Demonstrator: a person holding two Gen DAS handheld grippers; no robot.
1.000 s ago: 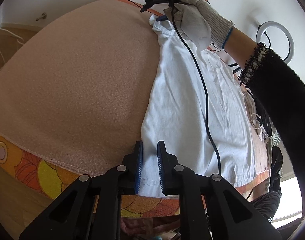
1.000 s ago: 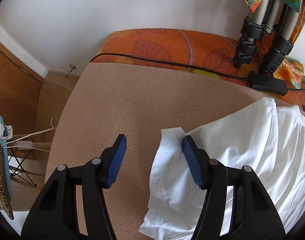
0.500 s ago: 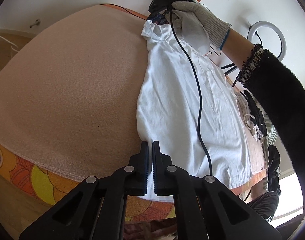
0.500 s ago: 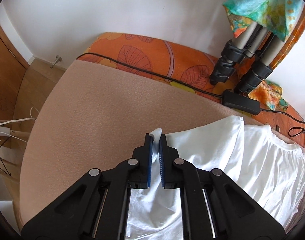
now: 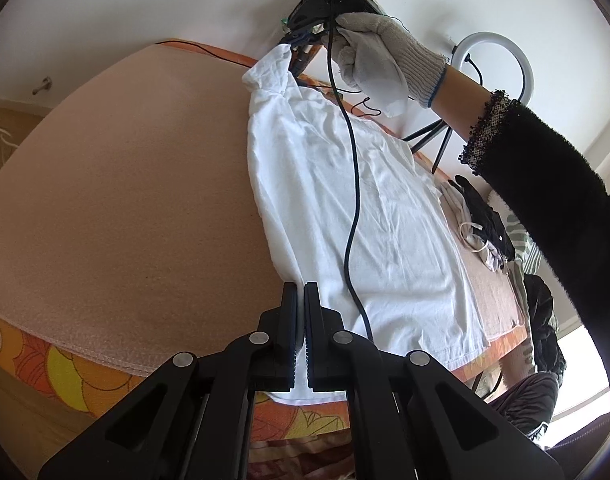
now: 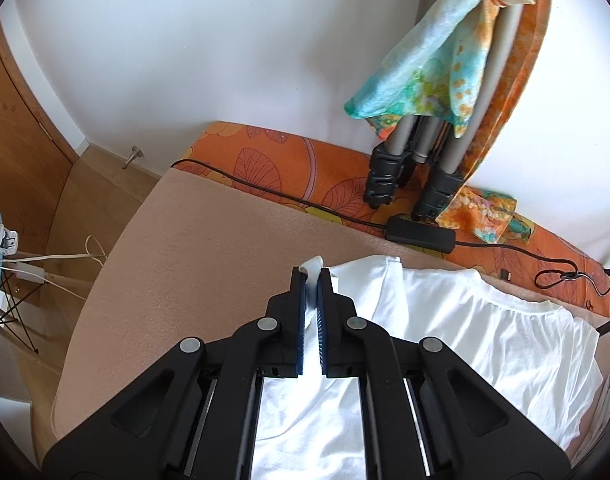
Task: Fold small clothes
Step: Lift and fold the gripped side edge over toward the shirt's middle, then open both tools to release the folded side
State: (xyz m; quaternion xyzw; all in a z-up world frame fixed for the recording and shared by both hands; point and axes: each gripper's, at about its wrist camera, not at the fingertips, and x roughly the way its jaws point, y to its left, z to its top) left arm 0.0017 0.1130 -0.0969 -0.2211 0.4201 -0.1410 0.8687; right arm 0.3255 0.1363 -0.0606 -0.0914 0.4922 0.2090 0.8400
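lifted: both tongs (image 5: pixel 299 320) (image 6: pixel 312 312) pinch shirt (image 5: pixel 369 216) edge, seemingly.

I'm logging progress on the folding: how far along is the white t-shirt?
Early. Done: both grips are made. The left gripper is shut on the white t-shirt at its hem edge; the right gripper is shut on the sleeve end. In hand: that side edge is raised off the pink blanket. Left: no finished fold shows yet; other clothes wait beside it.

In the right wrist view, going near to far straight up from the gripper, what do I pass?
right gripper pinching the white shirt → peach blanket → black cable → orange floral cover → white wall
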